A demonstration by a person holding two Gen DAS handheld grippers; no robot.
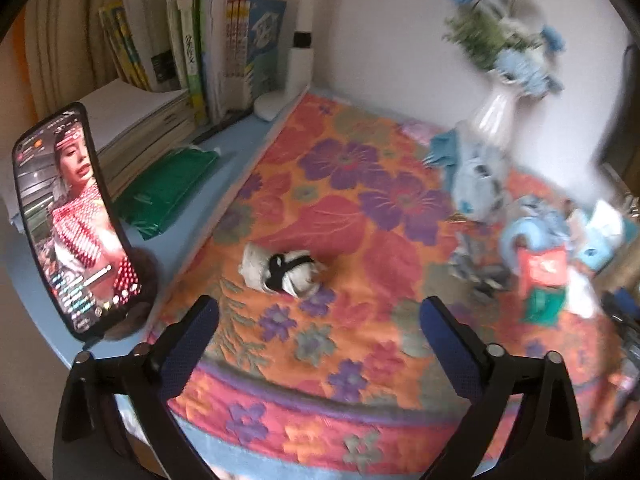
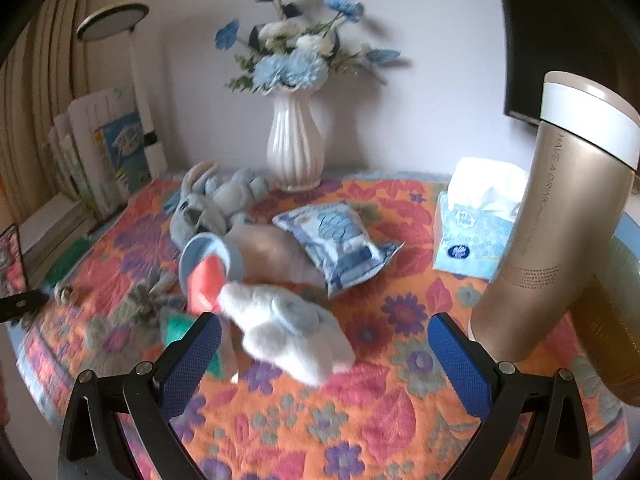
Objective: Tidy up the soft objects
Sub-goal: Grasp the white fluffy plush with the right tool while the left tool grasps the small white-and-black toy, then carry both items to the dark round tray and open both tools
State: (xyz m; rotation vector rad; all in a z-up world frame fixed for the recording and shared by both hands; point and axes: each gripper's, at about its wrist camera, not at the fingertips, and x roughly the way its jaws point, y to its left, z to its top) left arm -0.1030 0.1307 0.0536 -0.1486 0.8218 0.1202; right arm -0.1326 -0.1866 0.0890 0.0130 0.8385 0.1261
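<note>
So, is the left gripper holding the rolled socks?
No, the left gripper is open and empty; the rolled socks lie on the quilt beyond it.

Motion blur smearing vase (image 1: pixel 494 118) and soft-toy pile (image 1: pixel 516 236) in left wrist view. Pale plush toy (image 2: pixel 288 332) blurring in right wrist view, partly hiding red-and-green item (image 2: pixel 202 284). Bottle (image 2: pixel 560 216) hiding tissue box (image 2: pixel 472 236) corner. Phone (image 2: pixel 10 264) being cropped by frame edge.
</note>
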